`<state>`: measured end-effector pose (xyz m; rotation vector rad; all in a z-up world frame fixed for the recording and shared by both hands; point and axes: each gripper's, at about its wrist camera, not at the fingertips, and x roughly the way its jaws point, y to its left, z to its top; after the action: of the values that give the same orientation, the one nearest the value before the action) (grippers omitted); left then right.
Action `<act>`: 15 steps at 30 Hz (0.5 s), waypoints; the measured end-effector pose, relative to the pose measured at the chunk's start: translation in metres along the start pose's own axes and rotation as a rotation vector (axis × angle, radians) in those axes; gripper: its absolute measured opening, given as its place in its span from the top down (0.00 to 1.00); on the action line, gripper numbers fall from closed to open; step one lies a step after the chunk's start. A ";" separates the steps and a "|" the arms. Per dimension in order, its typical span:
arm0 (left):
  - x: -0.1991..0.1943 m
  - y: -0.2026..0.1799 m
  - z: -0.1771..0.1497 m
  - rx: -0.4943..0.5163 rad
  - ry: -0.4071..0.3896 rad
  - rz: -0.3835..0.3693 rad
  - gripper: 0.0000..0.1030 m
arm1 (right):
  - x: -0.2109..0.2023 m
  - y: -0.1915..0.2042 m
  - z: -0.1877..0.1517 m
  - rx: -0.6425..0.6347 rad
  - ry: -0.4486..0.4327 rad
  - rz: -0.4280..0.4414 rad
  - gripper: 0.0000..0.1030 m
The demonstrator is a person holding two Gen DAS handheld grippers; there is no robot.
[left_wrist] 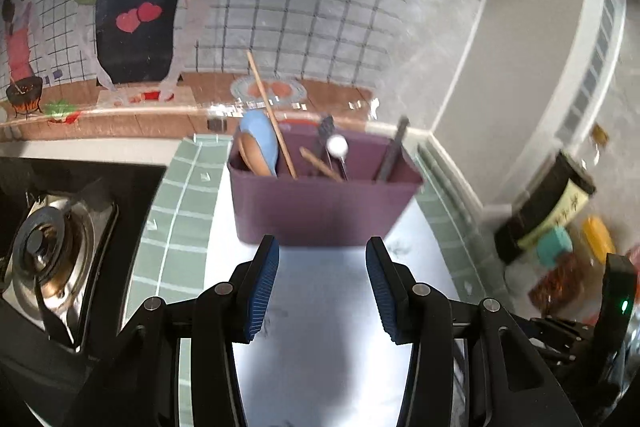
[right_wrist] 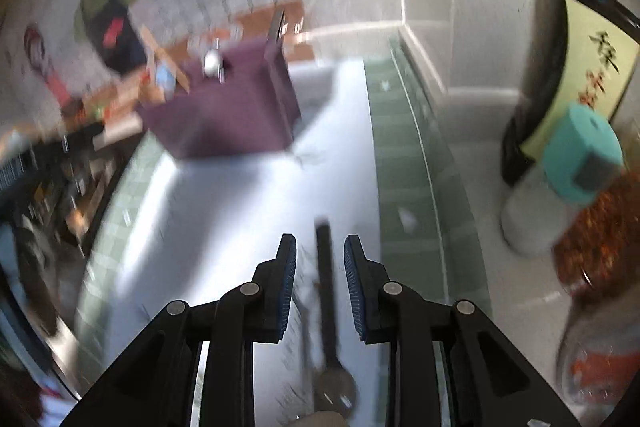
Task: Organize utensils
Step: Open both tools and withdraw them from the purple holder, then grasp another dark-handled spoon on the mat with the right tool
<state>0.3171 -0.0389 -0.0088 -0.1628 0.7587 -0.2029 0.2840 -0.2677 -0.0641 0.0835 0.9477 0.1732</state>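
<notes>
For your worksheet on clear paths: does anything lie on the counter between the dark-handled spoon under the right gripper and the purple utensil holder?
Nothing visible does. The dark-handled spoon lies between the open pads of the right gripper, untouched. Only bare white counter stretches on to the purple utensil holder.

A home kitchen: gas burner (left_wrist: 48, 247), green-tiled counter (left_wrist: 180, 203), spice jars (right_wrist: 580, 179) by the wall

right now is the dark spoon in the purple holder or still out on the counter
Out. The dark spoon lies flat on the counter between the right gripper pads, apart from the purple holder.
</notes>
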 end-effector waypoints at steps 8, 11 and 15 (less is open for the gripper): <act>0.020 -0.006 -0.052 0.036 0.194 -0.021 0.55 | -0.003 -0.008 -0.049 -0.123 0.079 -0.064 0.77; 0.022 -0.002 -0.066 0.024 0.239 -0.020 0.55 | -0.001 -0.011 -0.057 -0.119 0.103 -0.041 0.77; 0.019 0.004 -0.076 0.011 0.264 -0.017 0.55 | 0.002 0.000 -0.063 -0.143 0.116 -0.014 0.77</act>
<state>0.2785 -0.0455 -0.0766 -0.1335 1.0186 -0.2472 0.2337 -0.2677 -0.1020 -0.0661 1.0480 0.2341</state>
